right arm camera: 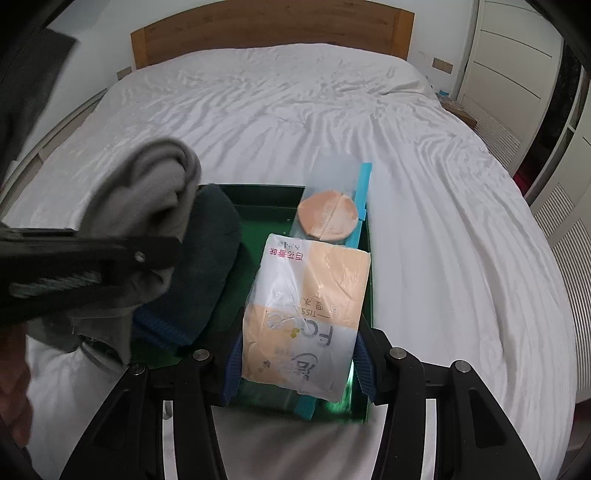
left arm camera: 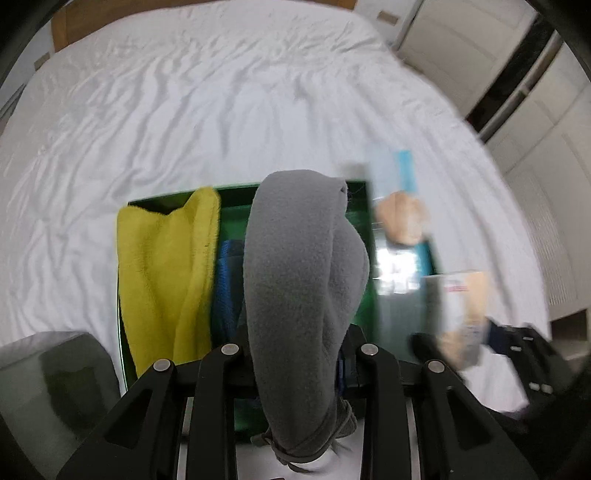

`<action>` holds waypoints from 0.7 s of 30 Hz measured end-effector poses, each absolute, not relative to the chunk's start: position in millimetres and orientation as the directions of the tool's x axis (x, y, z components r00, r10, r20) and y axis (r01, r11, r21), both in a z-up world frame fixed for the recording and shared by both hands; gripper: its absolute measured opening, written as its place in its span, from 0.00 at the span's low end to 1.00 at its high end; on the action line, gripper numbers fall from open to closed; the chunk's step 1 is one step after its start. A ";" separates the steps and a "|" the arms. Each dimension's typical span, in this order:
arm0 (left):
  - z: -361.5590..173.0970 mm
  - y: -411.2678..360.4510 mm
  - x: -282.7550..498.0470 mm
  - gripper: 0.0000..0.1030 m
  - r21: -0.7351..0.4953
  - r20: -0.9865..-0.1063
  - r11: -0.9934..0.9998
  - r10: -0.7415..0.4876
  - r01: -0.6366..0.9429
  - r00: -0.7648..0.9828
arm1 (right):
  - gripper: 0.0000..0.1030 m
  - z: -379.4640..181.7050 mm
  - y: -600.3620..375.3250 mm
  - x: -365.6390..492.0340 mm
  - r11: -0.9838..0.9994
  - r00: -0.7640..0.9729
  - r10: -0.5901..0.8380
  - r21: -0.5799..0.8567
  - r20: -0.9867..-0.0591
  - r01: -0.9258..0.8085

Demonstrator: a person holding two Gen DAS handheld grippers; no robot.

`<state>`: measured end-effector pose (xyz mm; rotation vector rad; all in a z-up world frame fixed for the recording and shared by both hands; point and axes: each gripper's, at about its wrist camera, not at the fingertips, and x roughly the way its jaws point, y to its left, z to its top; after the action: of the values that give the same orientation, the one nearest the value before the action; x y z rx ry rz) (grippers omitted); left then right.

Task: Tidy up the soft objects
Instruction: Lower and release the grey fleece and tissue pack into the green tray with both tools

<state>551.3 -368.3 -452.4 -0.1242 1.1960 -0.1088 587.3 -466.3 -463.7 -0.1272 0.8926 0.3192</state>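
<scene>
My left gripper (left arm camera: 299, 369) is shut on a grey fleece cloth (left arm camera: 303, 280) and holds it above a green tray (left arm camera: 236, 192) on the bed. A yellow cloth (left arm camera: 166, 273) hangs over the tray's left wall, with a blue cloth (left arm camera: 225, 288) beside it. My right gripper (right arm camera: 295, 365) is shut on an orange and white tissue pack (right arm camera: 310, 310) over the tray's right side (right arm camera: 266, 195). A clear pouch with an orange puff (right arm camera: 328, 214) and a blue edge leans there. The grey cloth (right arm camera: 151, 199) and a dark green cloth (right arm camera: 207, 254) show at left.
The tray sits near the front edge of a bed with a creased white sheet (right arm camera: 295, 110) and a wooden headboard (right arm camera: 273, 33). White wardrobe doors (right arm camera: 509, 55) stand at the right. A grey object (left arm camera: 48, 369) lies at the bed's near left corner.
</scene>
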 end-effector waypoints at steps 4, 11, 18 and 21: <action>-481.2 -361.3 566.9 0.26 -0.135 -0.941 0.991 -0.124 -0.012 0.314 | 0.48 -479.4 -460.6 604.8 0.945 0.568 0.200 0.004 -0.799 -0.327; -481.7 -363.1 576.2 0.30 -0.117 -0.949 0.993 -0.114 0.010 0.294 | 0.49 -499.3 -455.6 623.1 0.944 0.521 0.184 0.002 -0.834 -0.330; -476.5 -362.5 583.4 0.36 -0.129 -0.938 0.992 -0.117 -0.016 0.326 | 0.49 -487.1 -454.1 627.4 0.945 0.558 0.204 0.014 -0.804 -0.326; -482.0 -364.4 587.4 0.42 -0.099 -0.946 0.995 -0.091 -0.008 0.311 | 0.51 -496.4 -448.9 634.1 0.944 0.542 0.190 0.001 -0.818 -0.330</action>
<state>587.4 -364.4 -482.0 -0.0905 1.2541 -0.0553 634.1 -448.9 -496.4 -0.1607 0.9491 0.3106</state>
